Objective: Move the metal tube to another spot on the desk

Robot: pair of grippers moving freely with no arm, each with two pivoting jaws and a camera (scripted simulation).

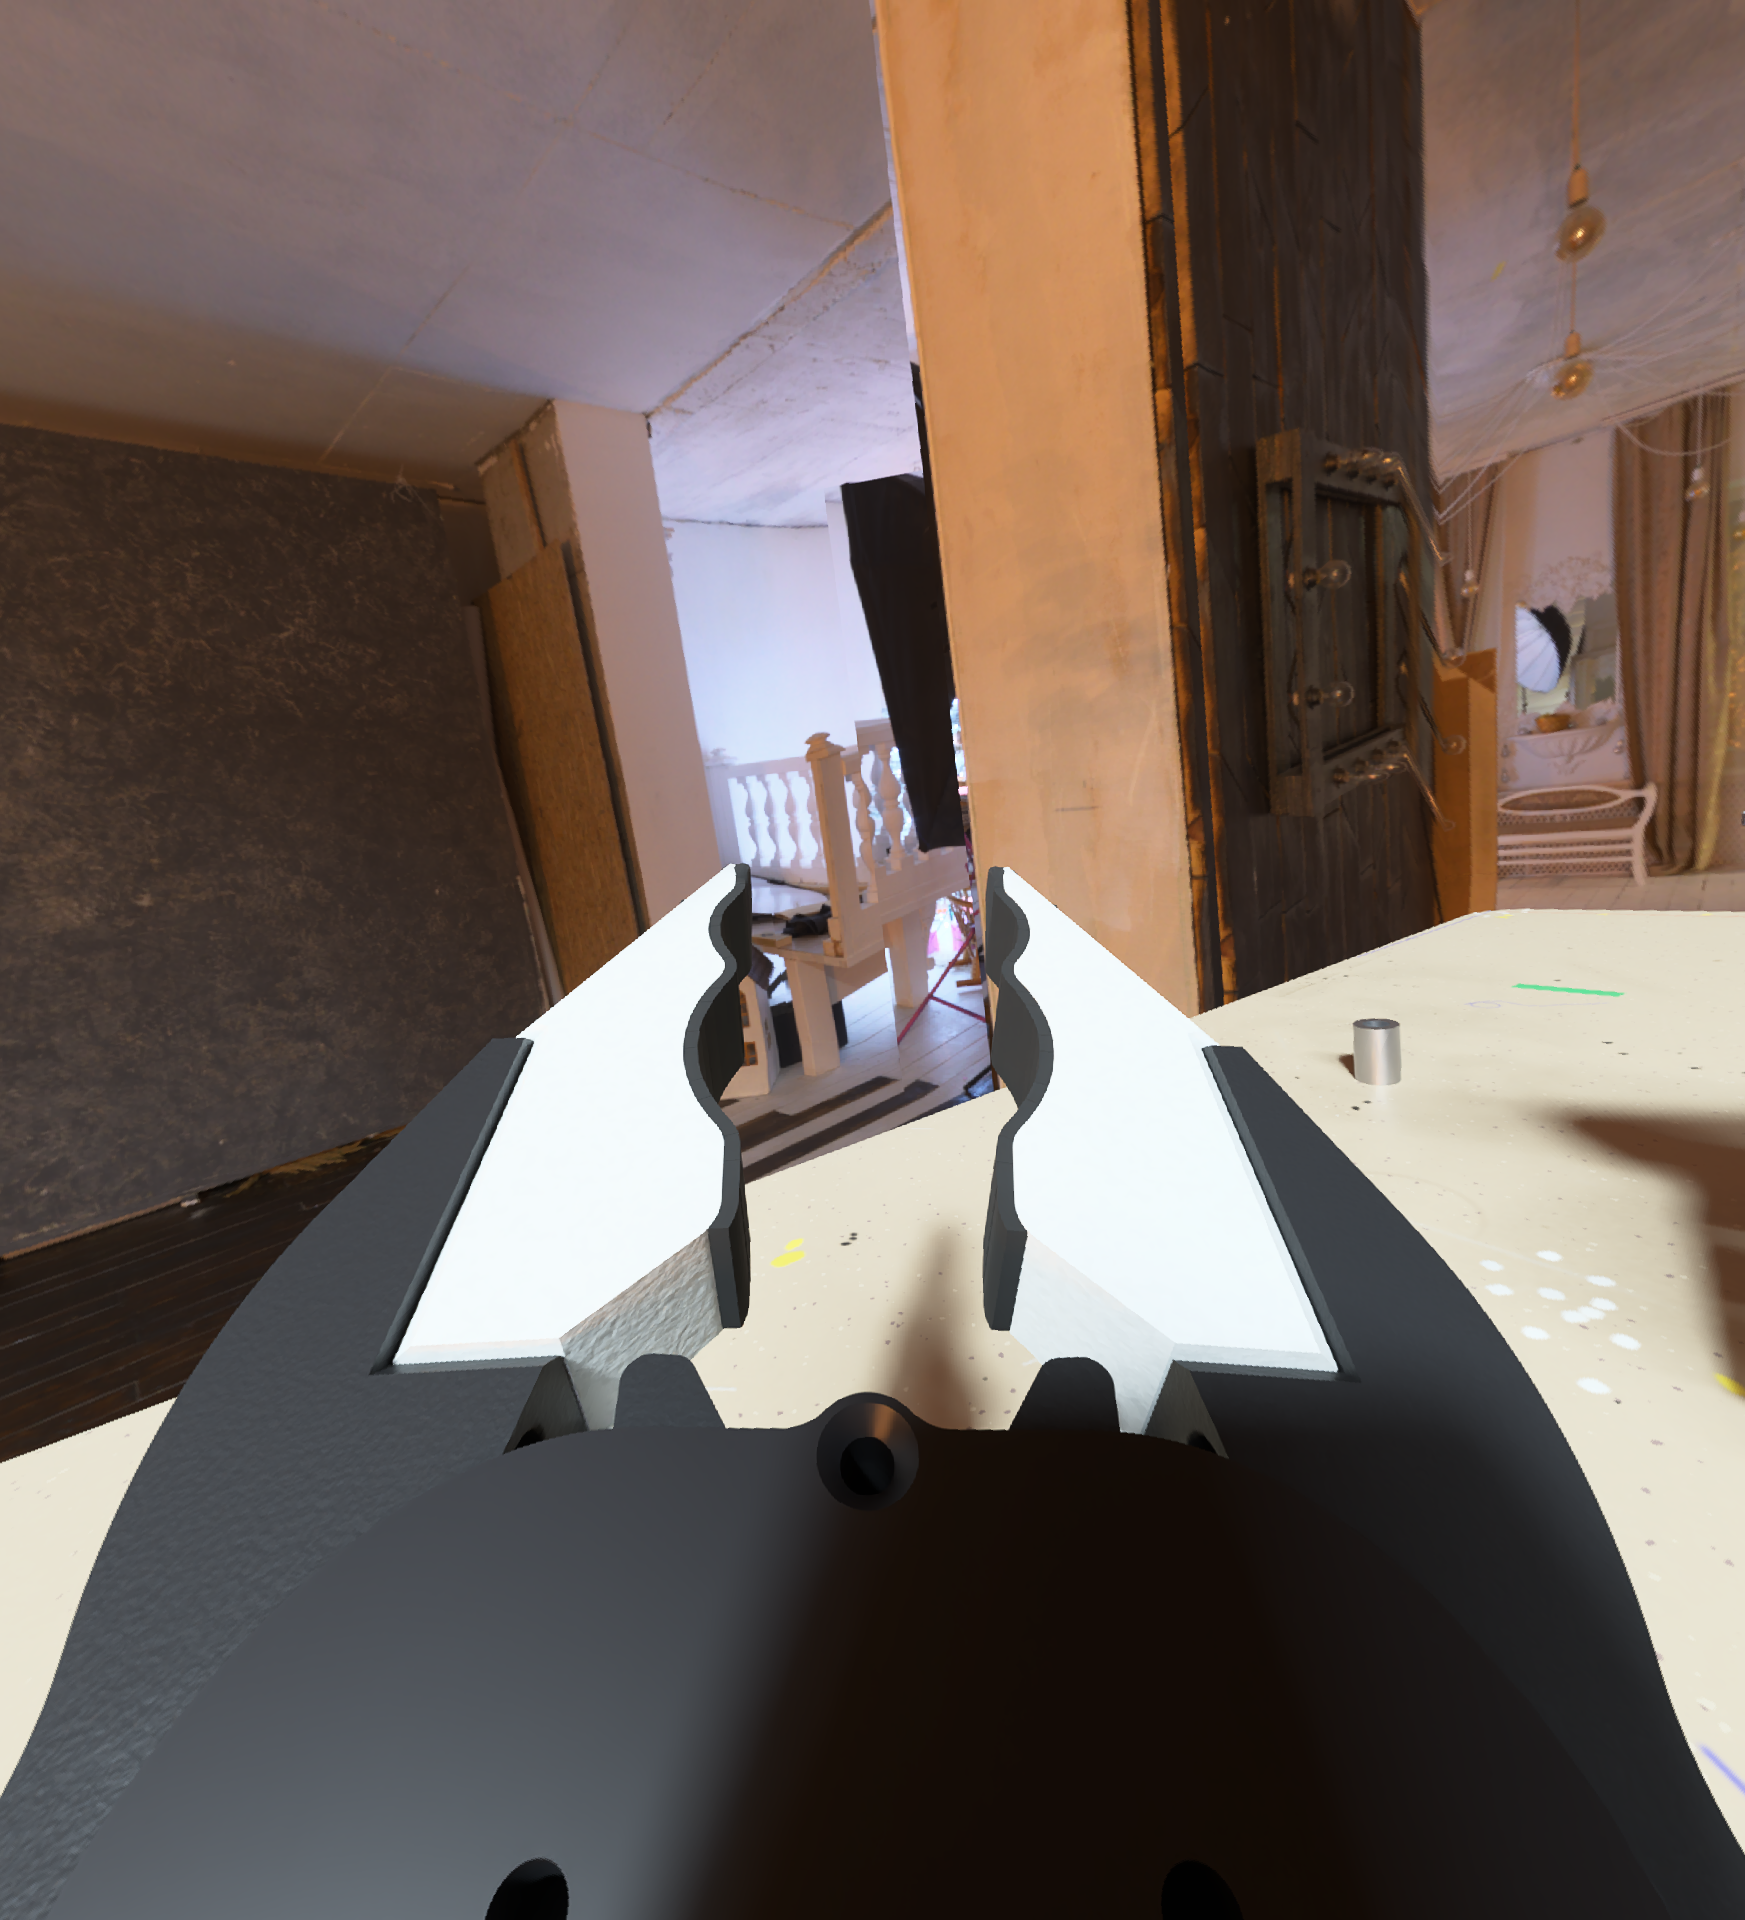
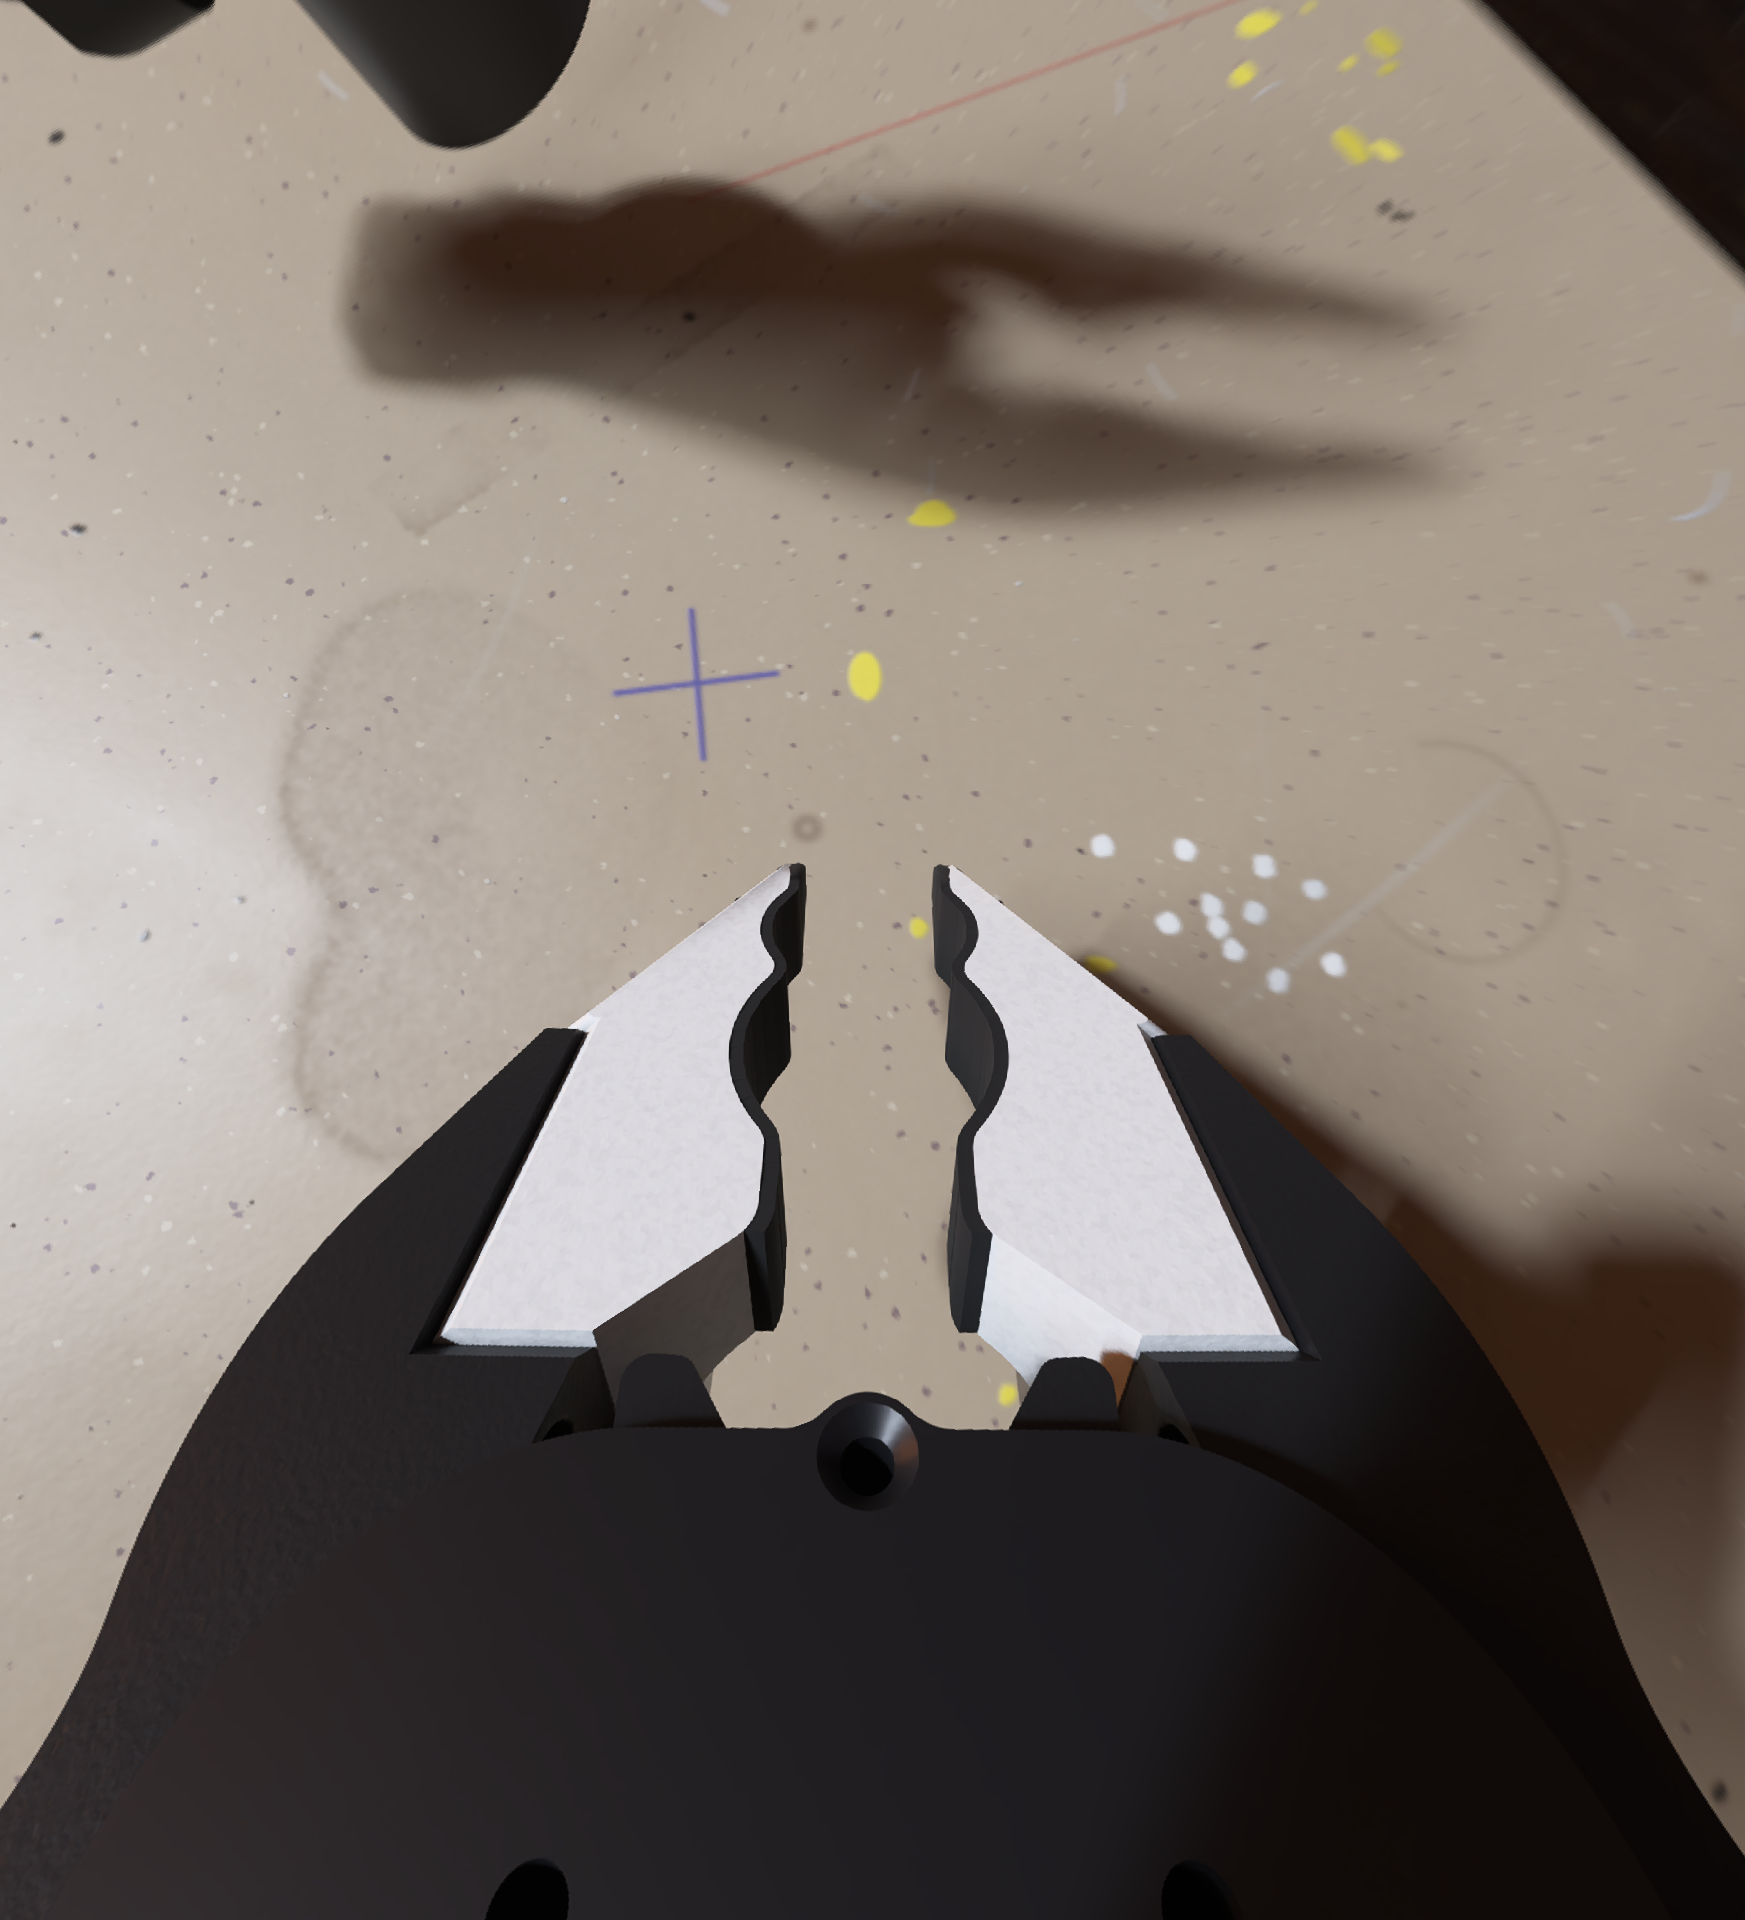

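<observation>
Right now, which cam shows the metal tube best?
Left wrist view: the metal tube stands upright on the desk, unobstructed, right of the open left gripper. Right wrist view shows only bare desk beyond the open right gripper; no tube.

left gripper (image 1: 866,883): hovering level, fingers spreading wide, gripping nothing | right gripper (image 2: 868,878): pointing steeply downward, fingers (image 2: 681,1081) standing narrowly apart, gripping nothing | left gripper's body showing at the right wrist view's top-left corner
</observation>
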